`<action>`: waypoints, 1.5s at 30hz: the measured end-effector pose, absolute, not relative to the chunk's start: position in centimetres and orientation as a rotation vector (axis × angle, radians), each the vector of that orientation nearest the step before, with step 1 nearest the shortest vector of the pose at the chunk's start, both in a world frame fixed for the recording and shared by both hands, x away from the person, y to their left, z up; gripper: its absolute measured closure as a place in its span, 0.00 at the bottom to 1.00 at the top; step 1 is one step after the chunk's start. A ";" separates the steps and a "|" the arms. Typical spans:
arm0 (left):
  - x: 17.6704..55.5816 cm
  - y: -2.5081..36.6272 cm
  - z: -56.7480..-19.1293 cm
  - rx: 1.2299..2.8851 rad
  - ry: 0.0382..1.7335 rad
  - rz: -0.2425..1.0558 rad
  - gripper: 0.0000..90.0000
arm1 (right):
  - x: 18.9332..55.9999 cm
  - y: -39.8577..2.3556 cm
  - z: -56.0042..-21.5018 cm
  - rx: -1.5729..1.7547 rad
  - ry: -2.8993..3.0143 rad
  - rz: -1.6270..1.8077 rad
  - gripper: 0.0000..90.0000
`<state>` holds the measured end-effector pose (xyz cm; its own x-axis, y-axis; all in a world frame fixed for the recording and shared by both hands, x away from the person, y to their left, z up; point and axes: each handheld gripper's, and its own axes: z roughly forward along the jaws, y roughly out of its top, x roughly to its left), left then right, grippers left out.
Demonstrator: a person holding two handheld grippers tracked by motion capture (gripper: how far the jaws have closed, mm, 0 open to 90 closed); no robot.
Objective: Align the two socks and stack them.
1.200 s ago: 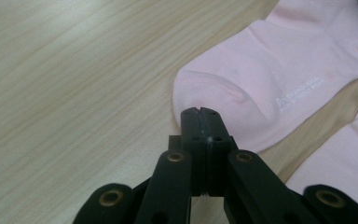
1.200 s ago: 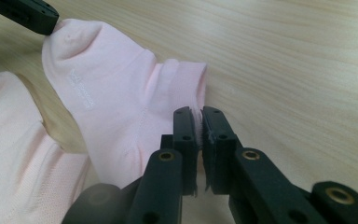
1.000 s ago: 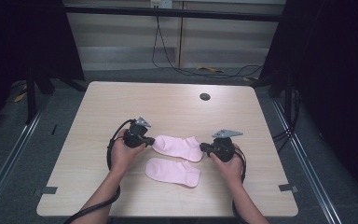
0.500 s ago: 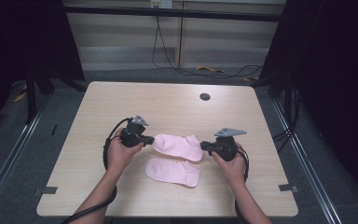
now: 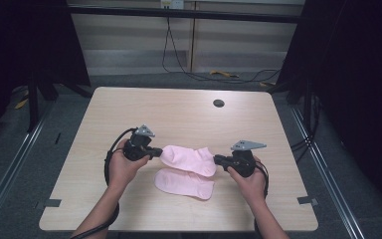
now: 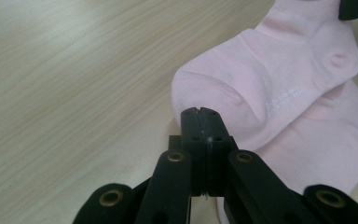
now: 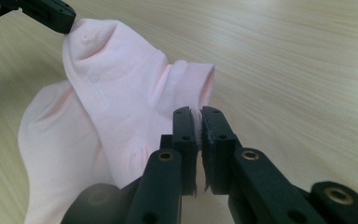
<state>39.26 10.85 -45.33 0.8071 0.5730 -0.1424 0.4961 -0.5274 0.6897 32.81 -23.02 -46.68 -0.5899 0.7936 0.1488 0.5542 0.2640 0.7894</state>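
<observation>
A pink sock (image 5: pixel 188 159) is held stretched between two hand-held grippers above a pale wooden bench (image 5: pixel 179 112), as seen from the high view. The left gripper (image 5: pixel 155 152) is clamped on the sock's rounded toe end; in the left gripper view its jaws are pressed together on a fold of pink fabric (image 6: pixel 261 88), which spreads away from the tips toward the upper right. The right gripper (image 5: pixel 219 160) is clamped on the opposite, open end; in the right gripper view a thin edge of the cuff is pinched between the jaws, and the rest of the sock (image 7: pixel 121 88) runs away from them to the upper left, where the tip of the left gripper (image 7: pixel 58 18) is seen gripping the far end. A second pink sock (image 5: pixel 184 183) is laid flat on the bench just below and in front of the held one, and is partly overlapped by it in the high view. Whether the held sock is touching the one beneath cannot be told with certainty; it appears to be raised slightly at the left end. A small dark round hole (image 5: pixel 218 103) is set in the bench well beyond the socks.
</observation>
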 end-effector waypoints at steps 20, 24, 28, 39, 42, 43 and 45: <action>36.1 12.1 -46.0 2.226 0.763 0.104 1.00 | 29.6 -22.6 -46.8 1.197 2.327 1.269 0.94; 35.4 12.3 -46.3 2.225 0.764 0.092 1.00 | 28.9 -22.6 -46.9 1.189 2.336 1.281 0.94; 34.7 12.7 -46.5 2.242 0.759 0.081 1.00 | 28.3 -22.6 -47.1 1.185 2.348 1.287 0.94; 34.3 12.1 -48.6 2.316 0.754 0.053 0.99 | 27.7 -22.1 -49.4 1.182 2.431 1.150 0.94; 34.4 12.0 -48.7 2.335 0.746 0.061 0.99 | 27.8 -21.9 -49.5 1.173 2.438 1.135 0.93; 34.3 11.9 -48.8 2.327 0.759 0.064 0.99 | 27.8 -21.9 -49.6 1.171 2.436 1.132 0.93; 34.4 11.8 -48.9 2.332 0.755 0.070 0.99 | 27.9 -21.8 -49.6 1.169 2.435 1.128 0.93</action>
